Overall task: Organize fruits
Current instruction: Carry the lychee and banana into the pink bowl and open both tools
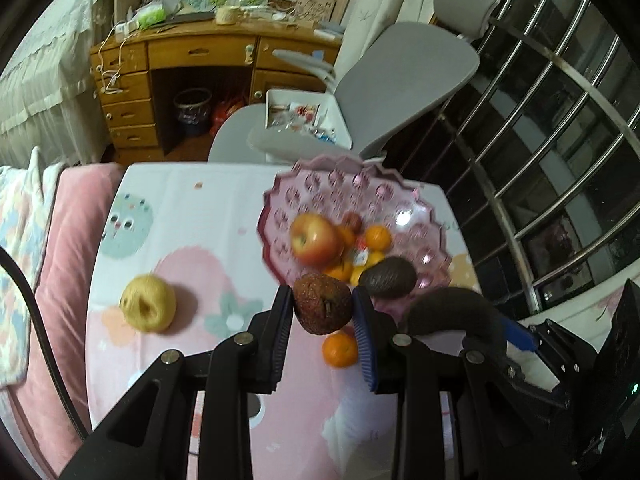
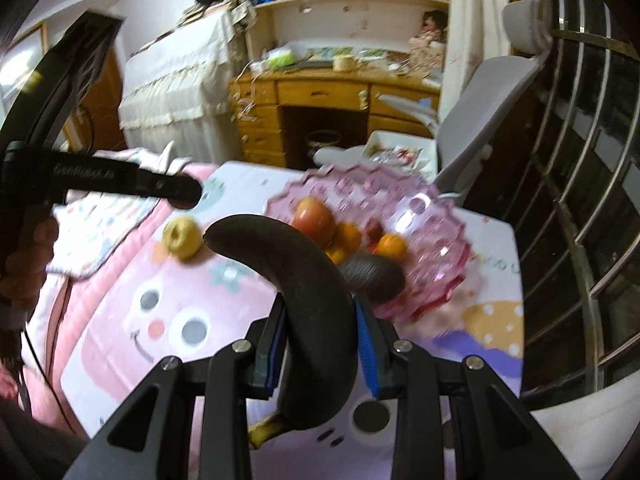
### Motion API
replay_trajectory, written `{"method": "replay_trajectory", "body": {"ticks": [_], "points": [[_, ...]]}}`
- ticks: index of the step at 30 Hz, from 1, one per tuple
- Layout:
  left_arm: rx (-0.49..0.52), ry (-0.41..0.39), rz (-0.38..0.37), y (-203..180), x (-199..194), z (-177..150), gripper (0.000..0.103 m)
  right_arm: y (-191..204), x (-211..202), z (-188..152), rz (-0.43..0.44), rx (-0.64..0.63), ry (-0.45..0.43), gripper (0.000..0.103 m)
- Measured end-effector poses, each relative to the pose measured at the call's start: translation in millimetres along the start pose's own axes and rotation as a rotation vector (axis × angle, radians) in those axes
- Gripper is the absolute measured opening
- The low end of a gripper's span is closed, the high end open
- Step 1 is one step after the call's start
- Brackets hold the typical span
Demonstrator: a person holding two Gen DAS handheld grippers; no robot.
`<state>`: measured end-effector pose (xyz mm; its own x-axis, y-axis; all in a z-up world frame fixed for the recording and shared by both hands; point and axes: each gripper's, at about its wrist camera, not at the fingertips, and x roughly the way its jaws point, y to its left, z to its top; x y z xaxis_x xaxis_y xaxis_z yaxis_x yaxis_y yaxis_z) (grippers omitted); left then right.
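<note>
Pink scalloped glass bowl (image 1: 416, 216) sits at the far right of the worktop (image 1: 192, 216), which has a cartoon-print cloth over it. Inside the bowl there's a red apple (image 1: 314, 240), a few small oranges (image 1: 378, 238) and a dark avocado (image 1: 388, 278) lying near the front rim.

Left claw (image 1: 322, 304) is clamped on a brown, wrinkly round fruit (image 1: 324, 304), pads pressing both sides, held above the cloth just in front of the bowl. Under it a loose orange (image 1: 340, 349) lies on the cloth. A yellow apple (image 1: 148, 308) sits well off to the left, alone on the worktop.

Right claw (image 2: 320, 320) is gripping a nearly black banana (image 2: 304, 300), squeezed at its middle with the tip curving up and to the left; the yellowish stem end (image 2: 266, 432) pokes out below. From the right wrist view the banana is raised over the cloth, near the bowl's front edge but not in it. The left tool's black body and a hand (image 2: 28, 260) show at that view's left edge.
</note>
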<state>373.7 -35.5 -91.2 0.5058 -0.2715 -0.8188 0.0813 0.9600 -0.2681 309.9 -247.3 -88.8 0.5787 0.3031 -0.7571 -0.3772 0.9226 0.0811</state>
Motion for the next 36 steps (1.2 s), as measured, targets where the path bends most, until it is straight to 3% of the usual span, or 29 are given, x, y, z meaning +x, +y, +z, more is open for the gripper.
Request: {"method": "replay_trajectory", "body": {"ticks": [6, 14, 21, 33, 34, 35, 36], "points": [[0.032, -0.011, -0.002, -9.8, 20.4, 22.5, 0.028, -27.7, 17.6, 26.6, -0.050, 0.084, -0.064, 0.032], [-0.001, 0.021, -0.018, -6.9, 62.6, 32.9, 0.028, -61.4, 59.6, 46.6, -0.085, 0.138, -0.063, 0.032], [-0.025, 0.073, -0.044, -5.3, 96.4, 29.9, 0.028, -89.6, 102.1, 53.6, -0.118, 0.182, -0.042, 0.032], [-0.044, 0.168, -0.040, -10.8, 133.2, 19.3, 0.030, -103.5, 151.3, 52.5, -0.123, 0.176, 0.059, 0.033], [-0.045, 0.176, -0.039, -11.3, 134.9, 18.9, 0.042, -103.9, 154.6, 52.0, -0.121, 0.179, 0.069, 0.034], [-0.045, 0.180, -0.034, -11.3, 135.3, 19.2, 0.062, -104.7, 157.6, 51.4, -0.118, 0.185, 0.081, 0.034], [-0.044, 0.180, -0.020, -11.7, 134.8, 19.5, 0.068, -105.5, 160.0, 50.7, -0.118, 0.190, 0.093, 0.034]]}}
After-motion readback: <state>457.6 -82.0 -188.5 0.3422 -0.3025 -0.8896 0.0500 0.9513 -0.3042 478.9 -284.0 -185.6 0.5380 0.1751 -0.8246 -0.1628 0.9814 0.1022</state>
